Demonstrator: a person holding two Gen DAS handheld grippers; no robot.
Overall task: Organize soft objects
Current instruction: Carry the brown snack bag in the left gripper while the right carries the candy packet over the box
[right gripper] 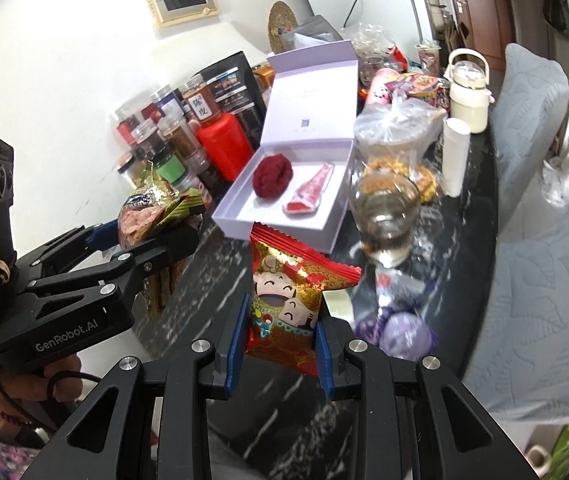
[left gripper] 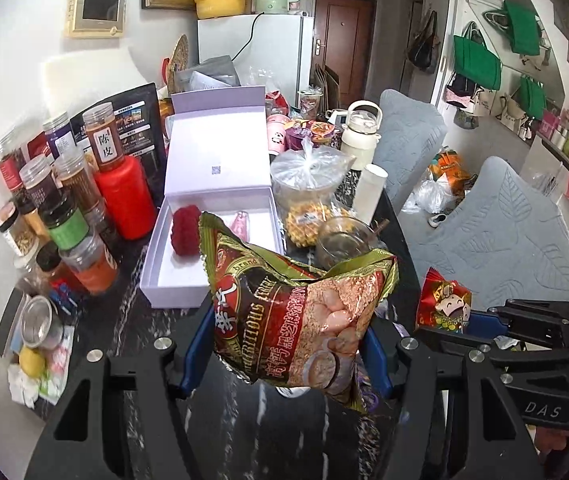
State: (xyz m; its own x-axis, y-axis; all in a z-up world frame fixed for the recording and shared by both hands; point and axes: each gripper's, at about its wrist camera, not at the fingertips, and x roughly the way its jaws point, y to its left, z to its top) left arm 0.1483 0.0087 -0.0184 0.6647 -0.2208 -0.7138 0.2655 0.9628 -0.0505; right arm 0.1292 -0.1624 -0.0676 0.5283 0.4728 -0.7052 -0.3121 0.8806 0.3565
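Cereal bag [left gripper: 296, 316]: green-and-maroon foil pouch, clamped between the blue pads of the left gripper [left gripper: 280, 354]; jaws part-closed on its lower half, the crimped top standing free above and ahead of the fingertips. Held clear of the tabletop, most likely for carrying to the box; the low pinch lets the slack foil sag and tilt

Red packet [right gripper: 284, 312]: small cartoon-printed sachet, pinched at both side edges by the right gripper [right gripper: 278, 354]; jaws drawn narrow on it, the zigzag top fanning out beyond the tips. Upright and off the surface, judged to be carried likewise

Box [left gripper: 164, 280]: white, lid propped open behind, lying ahead of both sets of jaws and a little left of the left pair. Contents: dark red knitted piece [right gripper: 272, 178] and a pink-and-red fabric strip [right gripper: 310, 190], side by side on the floor, with bare space kept around them, seemingly for the packets

Surroundings: spice jars [left gripper: 64, 216] massed left of the box; glass cup [right gripper: 384, 210] just right of it, beyond the right jaws; knotted plastic bag [left gripper: 310, 168] and white bottle [left gripper: 360, 132] farther off

Not legible: the cereal bag hides the near right corner of the box and most of the strip in the left view; its underside and what lies below it are unseen. A purple wrapped item [right gripper: 404, 332] beside the right jaws is blurred, its kind uncertain
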